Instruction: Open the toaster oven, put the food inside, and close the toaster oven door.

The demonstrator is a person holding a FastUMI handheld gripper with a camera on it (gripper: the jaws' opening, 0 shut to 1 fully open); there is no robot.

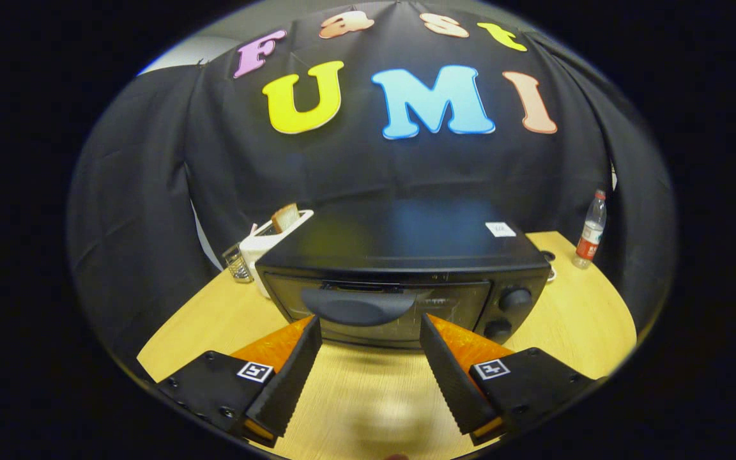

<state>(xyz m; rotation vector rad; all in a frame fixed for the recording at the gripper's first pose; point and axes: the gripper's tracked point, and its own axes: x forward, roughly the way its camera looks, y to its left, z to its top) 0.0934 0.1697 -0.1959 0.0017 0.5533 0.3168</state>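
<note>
- A black toaster oven stands on the wooden bench, its door facing the hand-held gripper and looking all but shut, with perhaps a thin gap along the top edge.
- The door handle — a wide dark bar, long axis running side to side — lies dead ahead, just above and between the two fingertips.
- The hand-held gripper is spread wide and grasps nothing; its tips sit about level with the handle's two ends, and whether they touch the door cannot be told.
- A slice of bread stands upright in a white toaster beside the oven's far left corner.
- A shut door fits two stages alike — food yet to go in, or already inside; the oven's glass is too dark to tell.
</note>
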